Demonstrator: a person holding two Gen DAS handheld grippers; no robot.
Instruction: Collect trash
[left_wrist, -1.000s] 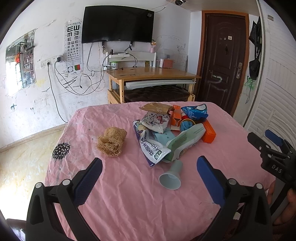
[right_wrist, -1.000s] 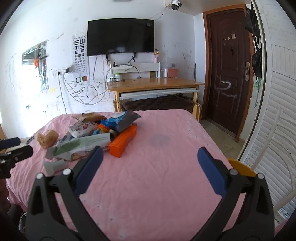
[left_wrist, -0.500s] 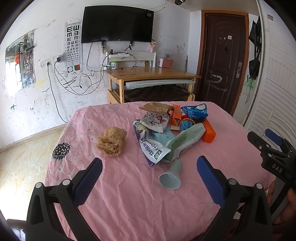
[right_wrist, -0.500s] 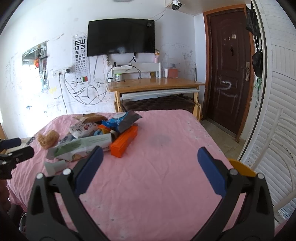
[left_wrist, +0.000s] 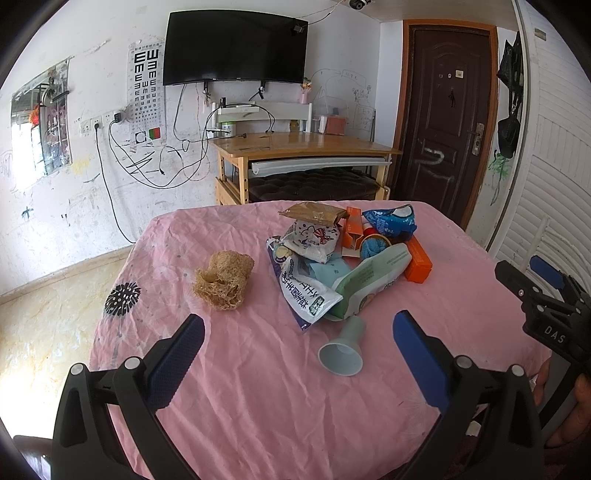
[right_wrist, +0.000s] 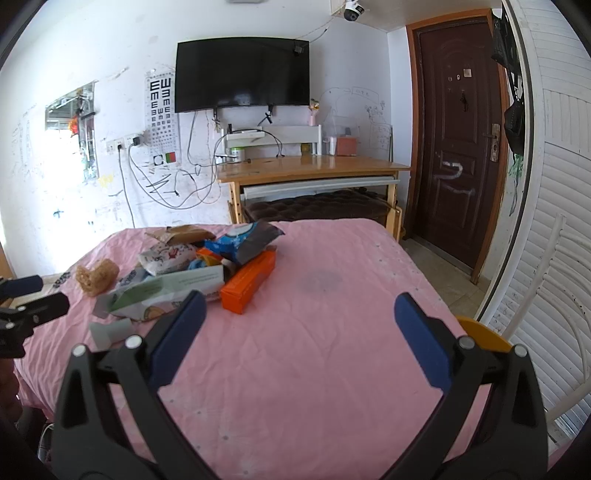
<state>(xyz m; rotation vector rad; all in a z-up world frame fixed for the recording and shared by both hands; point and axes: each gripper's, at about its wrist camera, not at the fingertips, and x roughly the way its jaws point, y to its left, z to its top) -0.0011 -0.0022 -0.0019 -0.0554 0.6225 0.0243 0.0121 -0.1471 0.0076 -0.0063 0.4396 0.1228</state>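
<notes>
loofah scrap sits alone out left on the pink tablecloth. left gripper hangs over the near edge, jaws spread wide and empty. ahead, the grey paper cup lies on its side touching the wrapper pile, so a sloppy pinch could roll it away. right gripper, also wide open and empty, faces bare cloth; reaching across risks clipping the other tool.

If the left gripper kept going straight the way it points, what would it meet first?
Probably the grey-blue cup lying on its side just ahead of the open left gripper, then the green-white pouch behind it; depth is uncertain.
</notes>
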